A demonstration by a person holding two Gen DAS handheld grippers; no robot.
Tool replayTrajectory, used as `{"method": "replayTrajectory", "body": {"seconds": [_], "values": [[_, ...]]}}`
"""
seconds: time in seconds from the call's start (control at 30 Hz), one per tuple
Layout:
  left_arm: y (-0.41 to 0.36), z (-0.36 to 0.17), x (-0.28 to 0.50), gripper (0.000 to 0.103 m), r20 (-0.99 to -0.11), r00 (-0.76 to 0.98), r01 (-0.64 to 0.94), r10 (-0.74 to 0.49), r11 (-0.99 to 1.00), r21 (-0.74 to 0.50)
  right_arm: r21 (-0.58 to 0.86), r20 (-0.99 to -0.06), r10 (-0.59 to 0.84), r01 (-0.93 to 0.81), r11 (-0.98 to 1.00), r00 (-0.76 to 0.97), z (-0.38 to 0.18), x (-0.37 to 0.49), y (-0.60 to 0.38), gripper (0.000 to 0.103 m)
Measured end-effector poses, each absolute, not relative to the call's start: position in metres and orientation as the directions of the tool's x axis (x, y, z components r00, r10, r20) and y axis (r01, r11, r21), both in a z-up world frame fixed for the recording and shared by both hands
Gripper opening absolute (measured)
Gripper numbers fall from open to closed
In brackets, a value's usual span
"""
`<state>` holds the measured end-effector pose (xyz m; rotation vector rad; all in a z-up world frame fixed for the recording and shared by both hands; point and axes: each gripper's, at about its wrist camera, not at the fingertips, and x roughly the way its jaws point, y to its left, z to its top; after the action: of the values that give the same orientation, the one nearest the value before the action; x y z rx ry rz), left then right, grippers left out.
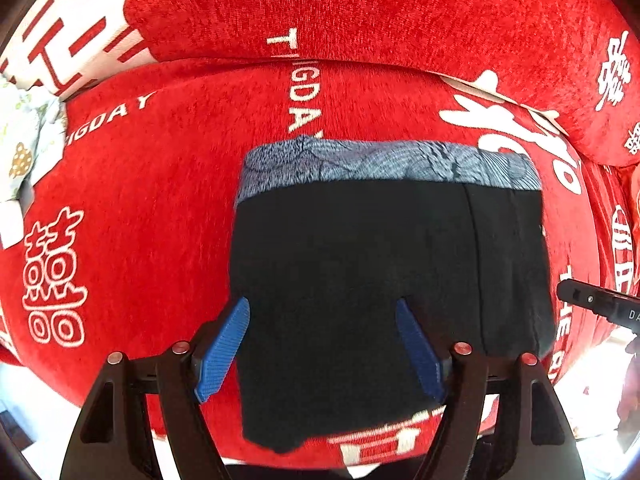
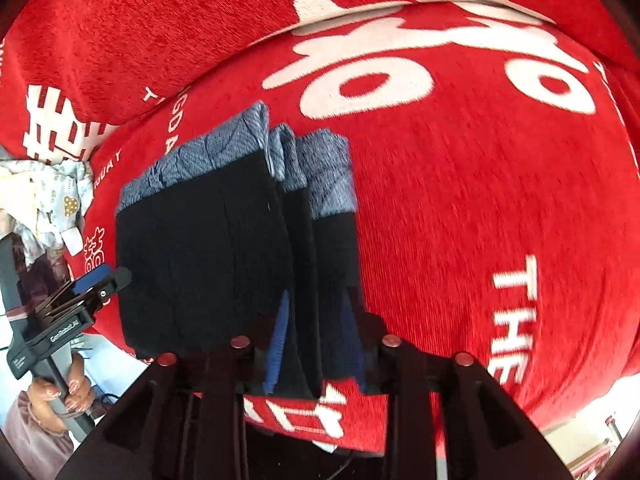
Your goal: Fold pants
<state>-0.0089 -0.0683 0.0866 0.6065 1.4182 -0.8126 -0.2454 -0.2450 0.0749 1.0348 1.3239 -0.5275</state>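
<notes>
This looks like a home. A sofa (image 1: 360, 12) fills both views, its seat and backrest draped in a red plush cover (image 2: 460, 208) printed with white double-happiness characters and English lettering. At the far left lies a crumpled pale patterned cloth (image 1: 24, 148), like household laundry waiting there.

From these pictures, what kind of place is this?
Probably a home living room: a sofa under a red cover printed with white characters, pants on its seat, and crumpled laundry beside it.

Red lettered sofa seat (image 1: 160, 200) bears black pants (image 1: 380, 264), pale cloth (image 1: 24, 152).
</notes>
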Motion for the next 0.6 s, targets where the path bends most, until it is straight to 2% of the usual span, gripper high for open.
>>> {"method": "replayTrajectory", "body": {"seconds": [0.03, 0.1, 0.27, 0.3, 0.4, 0.53, 0.57, 0.6], "values": [[-0.066, 0.090, -0.012, 0.093, -0.992, -0.025, 0.789, -0.121, 0.607, -0.094, 0.299, -0.950, 0.231, 0.823, 0.484, 0.210, 0.078, -0.247, -0.241, 0.046], [-0.063, 0.097, -0.017, 0.095, -0.993, -0.021, 0.789, -0.117, 0.608, -0.088, 0.284, -0.954, 0.227, 0.824, 0.491, 0.194, 0.082, -0.246, -0.235, 0.052], [-0.059, 0.113, -0.032, 0.095, -0.996, -0.016, 0.801, -0.090, 0.595, -0.066, 0.274, -0.957, 0.229, 0.813, 0.514, 0.178, 0.097, -0.238, -0.217, 0.053], [-0.058, 0.116, -0.033, 0.095, -0.996, -0.015, 0.800, -0.091, 0.597, -0.067, 0.270, -0.958, 0.226, 0.809, 0.523, 0.174, 0.101, -0.235, -0.213, 0.057], [-0.056, 0.130, -0.038, 0.095, -0.996, 0.016, 0.805, -0.087, 0.592, -0.039, 0.252, -0.965, 0.203, 0.798, 0.547, 0.165, 0.115, -0.228, -0.204, 0.080], [-0.056, 0.145, -0.042, 0.095, -0.996, 0.032, 0.806, -0.088, 0.591, -0.027, 0.226, -0.973, 0.171, 0.794, 0.565, 0.155, 0.134, -0.220, -0.196, 0.087], [-0.056, 0.149, -0.043, 0.095, -0.995, 0.034, 0.807, -0.089, 0.589, -0.025, 0.221, -0.974, 0.167, 0.794, 0.566, 0.152, 0.136, -0.218, -0.194, 0.091], [-0.055, 0.152, -0.043, 0.095, -0.995, 0.039, 0.809, -0.088, 0.588, -0.020, 0.212, -0.976, 0.158, 0.794, 0.569, 0.148, 0.141, -0.217, -0.192, 0.100]]}}
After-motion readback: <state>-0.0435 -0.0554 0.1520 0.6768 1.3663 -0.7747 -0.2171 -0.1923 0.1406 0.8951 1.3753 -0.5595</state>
